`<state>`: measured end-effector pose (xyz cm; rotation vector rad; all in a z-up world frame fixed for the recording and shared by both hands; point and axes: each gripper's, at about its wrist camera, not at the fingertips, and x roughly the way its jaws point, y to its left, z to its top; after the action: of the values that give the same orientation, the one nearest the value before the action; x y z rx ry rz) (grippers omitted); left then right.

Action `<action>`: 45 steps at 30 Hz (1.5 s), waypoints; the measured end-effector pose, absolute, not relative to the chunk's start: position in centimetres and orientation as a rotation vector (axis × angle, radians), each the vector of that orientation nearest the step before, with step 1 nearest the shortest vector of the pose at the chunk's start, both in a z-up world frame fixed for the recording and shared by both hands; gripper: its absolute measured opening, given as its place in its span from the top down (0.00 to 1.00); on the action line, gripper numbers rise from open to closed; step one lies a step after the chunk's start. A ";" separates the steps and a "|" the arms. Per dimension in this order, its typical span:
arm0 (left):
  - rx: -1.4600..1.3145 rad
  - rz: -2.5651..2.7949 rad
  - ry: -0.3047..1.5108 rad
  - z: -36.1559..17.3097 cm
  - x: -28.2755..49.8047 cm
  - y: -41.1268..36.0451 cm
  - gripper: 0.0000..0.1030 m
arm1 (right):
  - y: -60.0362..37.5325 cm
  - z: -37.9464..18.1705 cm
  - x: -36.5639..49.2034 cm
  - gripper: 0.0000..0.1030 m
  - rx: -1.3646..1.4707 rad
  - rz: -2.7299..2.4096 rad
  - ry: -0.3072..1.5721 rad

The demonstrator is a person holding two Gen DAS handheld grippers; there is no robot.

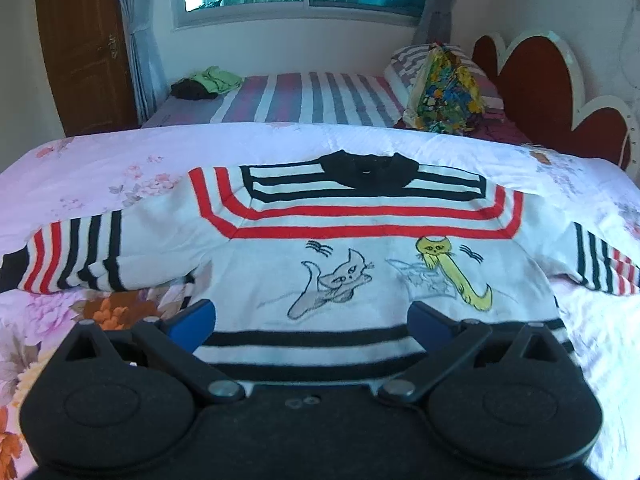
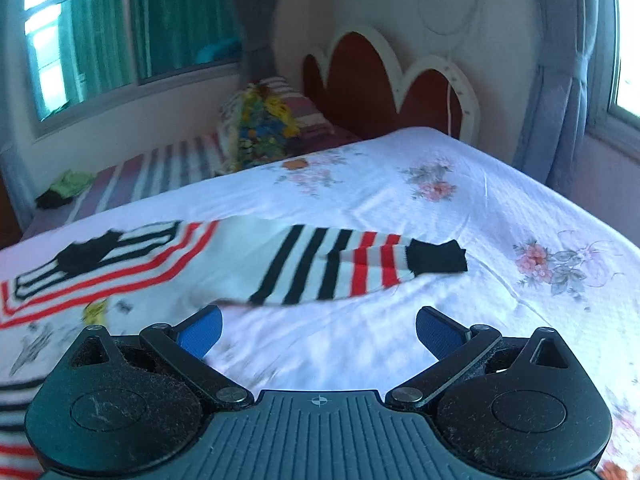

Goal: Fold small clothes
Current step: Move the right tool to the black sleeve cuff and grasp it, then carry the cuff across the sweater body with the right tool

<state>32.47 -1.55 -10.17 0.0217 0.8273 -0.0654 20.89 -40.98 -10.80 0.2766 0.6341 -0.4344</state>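
Observation:
A small white sweater [image 1: 360, 256] with red and black stripes, a black collar and two cat drawings lies flat, front up, on the floral bedspread [image 1: 120, 160]. Its sleeves spread out to both sides. My left gripper [image 1: 312, 322] is open and empty, hovering over the sweater's striped bottom hem. In the right wrist view the sweater's right sleeve [image 2: 352, 264] with its black cuff lies stretched out to the right. My right gripper [image 2: 318, 330] is open and empty, just in front of that sleeve over the bedspread [image 2: 460, 208].
A second bed with a striped sheet [image 1: 304, 96] stands behind, with a colourful bag [image 1: 448, 92], striped pillows and a pile of green and dark clothes [image 1: 208, 82]. A red and white headboard [image 2: 380, 76] is at the right. A wooden door [image 1: 84, 40] is at the left.

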 end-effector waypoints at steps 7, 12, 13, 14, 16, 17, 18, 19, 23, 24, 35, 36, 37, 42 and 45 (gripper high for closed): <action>0.042 -0.024 0.845 -11.1 35.3 -3.1 0.01 | -49.1 -15.4 25.7 0.24 0.445 -0.483 0.717; 0.036 0.021 0.866 -12.2 37.1 -3.3 0.01 | -53.4 -18.4 27.7 0.24 0.535 -0.539 0.759; 0.034 0.030 0.871 -12.5 37.5 -3.2 0.02 | -54.1 -18.9 28.2 0.24 0.545 -0.551 0.760; 0.033 0.038 0.872 -12.6 37.7 -3.2 0.02 | -54.7 -19.3 28.7 0.24 0.550 -0.562 0.765; 0.023 0.050 0.871 -12.8 38.1 -3.1 0.02 | -55.3 -20.0 29.3 0.24 0.562 -0.573 0.764; 0.015 0.051 0.872 -12.9 38.3 -3.0 0.02 | -55.6 -20.3 29.7 0.24 0.565 -0.582 0.762; 0.009 0.053 0.873 -13.0 38.5 -2.8 0.02 | -55.9 -20.6 30.0 0.25 0.570 -0.591 0.762; 0.009 0.057 0.873 -13.1 38.7 -2.9 0.02 | -56.3 -21.0 30.3 0.27 0.576 -0.601 0.759; 0.001 0.072 0.876 -13.4 39.1 -2.6 0.03 | -57.3 -21.9 31.0 0.66 0.604 -0.621 0.728; -0.003 0.072 0.879 -13.5 39.2 -2.6 0.03 | -57.3 -21.9 31.1 0.78 0.601 -0.615 0.719; -0.071 -0.013 0.864 -13.1 39.7 -0.4 0.03 | -48.7 -15.5 33.7 0.92 0.378 -0.403 0.557; -0.076 -0.037 0.864 -13.1 39.9 -0.1 0.03 | -46.9 -14.7 34.2 0.92 0.349 -0.367 0.548; -0.077 -0.046 0.860 -13.1 39.9 0.1 0.03 | -44.8 -13.9 34.9 0.92 0.317 -0.327 0.542; -0.051 -0.090 0.803 -12.8 39.8 1.8 0.03 | -33.5 -12.8 38.2 0.92 0.185 -0.122 0.555; -0.048 -0.100 0.801 -12.7 40.0 3.1 0.03 | -26.4 -14.2 40.3 0.91 0.102 0.005 0.599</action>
<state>40.00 3.09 -12.69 -0.0476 0.8011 -0.1003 40.29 -26.39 -14.21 0.1022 0.5994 0.0050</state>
